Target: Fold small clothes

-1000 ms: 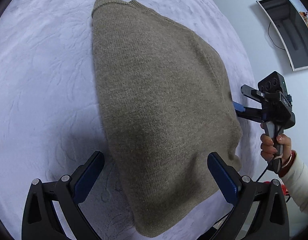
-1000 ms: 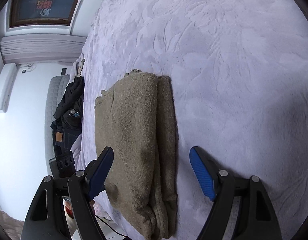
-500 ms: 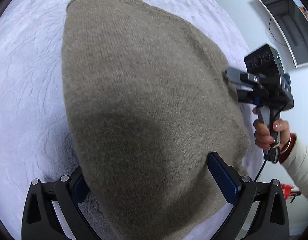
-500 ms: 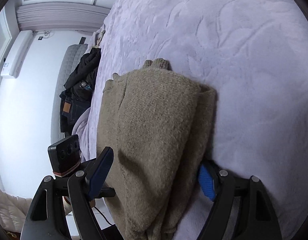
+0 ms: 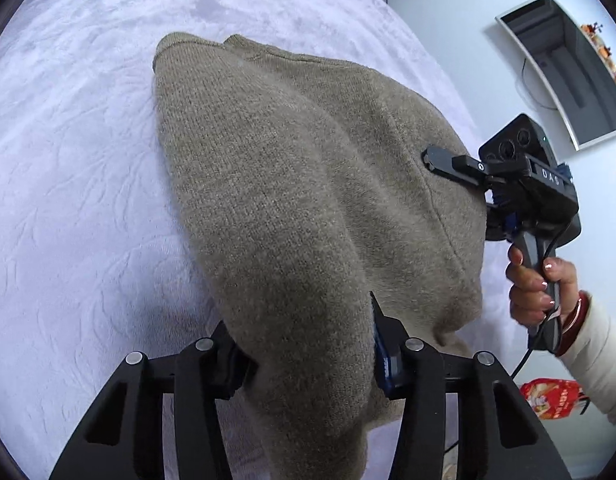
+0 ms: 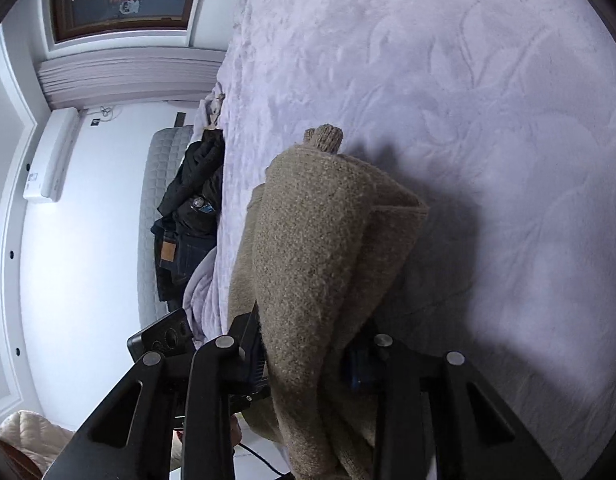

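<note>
Dark clothes [image 6: 189, 216] heaped beside lavender bedspread [image 6: 448, 80]; wall-mounted air conditioner [image 6: 47, 156].

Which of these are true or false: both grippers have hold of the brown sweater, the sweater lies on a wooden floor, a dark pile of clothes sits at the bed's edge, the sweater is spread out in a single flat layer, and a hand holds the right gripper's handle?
1. Both grippers grip the brown sweater. True: the left gripper and right gripper have just closed, with knit between their jaws.
2. The sweater lies on a wooden floor. False: it is on a pale lilac bedspread.
3. A dark pile of clothes sits at the bed's edge. True.
4. The sweater is one flat layer. False: it is folded into layers and bunched upward.
5. A hand holds the right gripper's handle. True.
</note>
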The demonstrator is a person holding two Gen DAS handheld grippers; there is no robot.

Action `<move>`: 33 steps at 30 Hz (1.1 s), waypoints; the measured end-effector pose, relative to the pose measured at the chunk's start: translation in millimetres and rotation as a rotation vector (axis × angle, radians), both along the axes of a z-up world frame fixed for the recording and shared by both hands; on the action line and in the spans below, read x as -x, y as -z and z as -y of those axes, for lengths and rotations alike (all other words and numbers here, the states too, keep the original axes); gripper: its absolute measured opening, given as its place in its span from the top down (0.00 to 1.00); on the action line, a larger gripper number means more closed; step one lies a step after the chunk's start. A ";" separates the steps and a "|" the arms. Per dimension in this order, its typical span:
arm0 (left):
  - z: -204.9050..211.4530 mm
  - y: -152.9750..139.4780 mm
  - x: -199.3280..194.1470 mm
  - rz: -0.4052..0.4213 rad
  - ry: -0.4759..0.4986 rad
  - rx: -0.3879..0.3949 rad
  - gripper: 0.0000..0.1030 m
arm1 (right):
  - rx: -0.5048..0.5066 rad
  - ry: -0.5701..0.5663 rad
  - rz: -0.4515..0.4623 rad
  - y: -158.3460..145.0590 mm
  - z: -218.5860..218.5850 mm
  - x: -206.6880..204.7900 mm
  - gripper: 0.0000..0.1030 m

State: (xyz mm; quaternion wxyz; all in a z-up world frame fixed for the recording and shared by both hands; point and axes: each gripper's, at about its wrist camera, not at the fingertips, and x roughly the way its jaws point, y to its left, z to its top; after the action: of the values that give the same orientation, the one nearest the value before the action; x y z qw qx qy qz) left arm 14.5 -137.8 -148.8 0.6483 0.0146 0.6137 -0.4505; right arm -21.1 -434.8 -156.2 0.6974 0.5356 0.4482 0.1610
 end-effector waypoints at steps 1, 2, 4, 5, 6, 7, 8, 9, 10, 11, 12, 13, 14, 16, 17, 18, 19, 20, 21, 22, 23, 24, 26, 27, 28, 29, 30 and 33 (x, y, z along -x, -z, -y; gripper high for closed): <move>-7.6 -4.1 -0.2 0.002 0.003 0.009 0.51 | -0.009 0.006 0.009 -6.1 -3.9 1.8 0.68; -12.2 -9.6 2.8 0.012 0.006 0.019 0.51 | -0.015 0.009 0.015 -11.7 -8.0 3.3 0.68; -22.9 -18.4 9.7 0.023 0.013 0.037 0.51 | -0.015 0.010 0.028 -22.9 -17.7 5.9 0.68; -30.1 -23.0 12.9 0.024 0.013 0.047 0.51 | -0.018 0.009 0.037 -28.7 -22.1 7.8 0.68; -37.9 -27.4 16.0 0.025 0.013 0.055 0.51 | -0.018 0.007 0.044 -34.8 -28.1 9.5 0.68; -45.0 -30.4 17.4 0.029 0.014 0.057 0.51 | -0.017 0.005 0.049 -39.1 -33.7 10.2 0.68; -52.5 -34.4 20.2 0.037 0.015 0.058 0.51 | -0.019 0.003 0.054 -43.7 -40.3 12.1 0.68; -60.4 -38.2 23.0 0.044 0.017 0.057 0.51 | -0.020 0.001 0.057 -47.4 -48.1 13.1 0.68; -68.0 -41.2 23.6 0.051 0.018 0.053 0.51 | -0.020 0.000 0.059 -50.6 -56.6 15.3 0.68; -77.0 -44.0 26.8 0.057 0.018 0.047 0.51 | -0.024 -0.001 0.061 -52.2 -64.2 18.3 0.68; -84.6 -46.1 29.5 0.059 0.017 0.041 0.51 | -0.028 -0.002 0.062 -53.5 -72.1 20.1 0.68; -93.5 -48.9 27.8 0.059 0.013 0.036 0.51 | -0.034 -0.004 0.063 -54.4 -80.5 22.5 0.68; -99.6 -50.6 30.0 0.058 0.007 0.029 0.51 | -0.040 -0.006 0.064 -54.2 -89.8 26.6 0.68; -113.6 -53.1 34.2 0.062 -0.001 0.014 0.51 | -0.062 -0.008 0.064 -52.4 -108.6 30.9 0.68; -122.2 -53.8 37.3 0.067 -0.004 0.006 0.51 | -0.074 -0.010 0.063 -50.4 -119.1 31.1 0.68; -127.9 -53.4 40.5 0.071 -0.010 -0.005 0.51 | -0.084 -0.014 0.061 -47.3 -128.4 31.3 0.68; -134.2 -51.0 43.0 0.068 -0.017 -0.013 0.51 | -0.090 -0.020 0.057 -43.2 -136.6 32.6 0.68; -141.8 -46.4 44.7 0.062 -0.027 -0.023 0.51 | -0.096 -0.027 0.052 -37.3 -144.9 33.1 0.68; -148.3 -42.2 46.7 0.059 -0.035 -0.033 0.51 | -0.100 -0.032 0.042 -30.5 -152.9 32.9 0.68; -152.2 -36.0 48.2 0.067 -0.043 -0.042 0.51 | -0.102 -0.037 0.033 -24.0 -160.1 32.3 0.68; -154.1 -28.4 49.8 0.079 -0.052 -0.057 0.51 | -0.096 -0.047 0.024 -17.2 -167.8 30.4 0.68; -157.6 -20.2 50.7 0.088 -0.057 -0.080 0.51 | -0.083 -0.057 0.011 -9.3 -174.9 27.9 0.68; -161.9 -3.6 50.9 0.089 -0.069 -0.133 0.51 | -0.041 -0.084 -0.036 6.6 -186.0 22.2 0.67; -165.2 1.9 50.4 0.084 -0.081 -0.140 0.48 | -0.004 -0.095 -0.060 14.3 -190.0 19.4 0.67; -168.6 3.3 49.8 0.081 -0.100 -0.137 0.47 | 0.025 -0.088 -0.072 18.3 -190.4 18.3 0.66; -169.4 1.7 50.4 0.081 -0.113 -0.134 0.45 | 0.048 -0.072 -0.085 20.8 -188.3 17.4 0.65; -170.1 -1.1 51.0 0.089 -0.121 -0.137 0.41 | 0.081 -0.059 -0.103 21.0 -186.0 17.0 0.62; -171.8 -14.6 57.6 0.182 -0.143 -0.193 0.31 | 0.234 -0.046 -0.157 8.8 -183.1 18.9 0.43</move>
State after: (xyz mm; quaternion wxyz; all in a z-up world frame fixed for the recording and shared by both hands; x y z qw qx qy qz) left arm -43.1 34.0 -134.2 0.7270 0.0740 0.5925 -0.3389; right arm -40.1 -251.6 -165.1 0.7140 0.4511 0.5294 0.0809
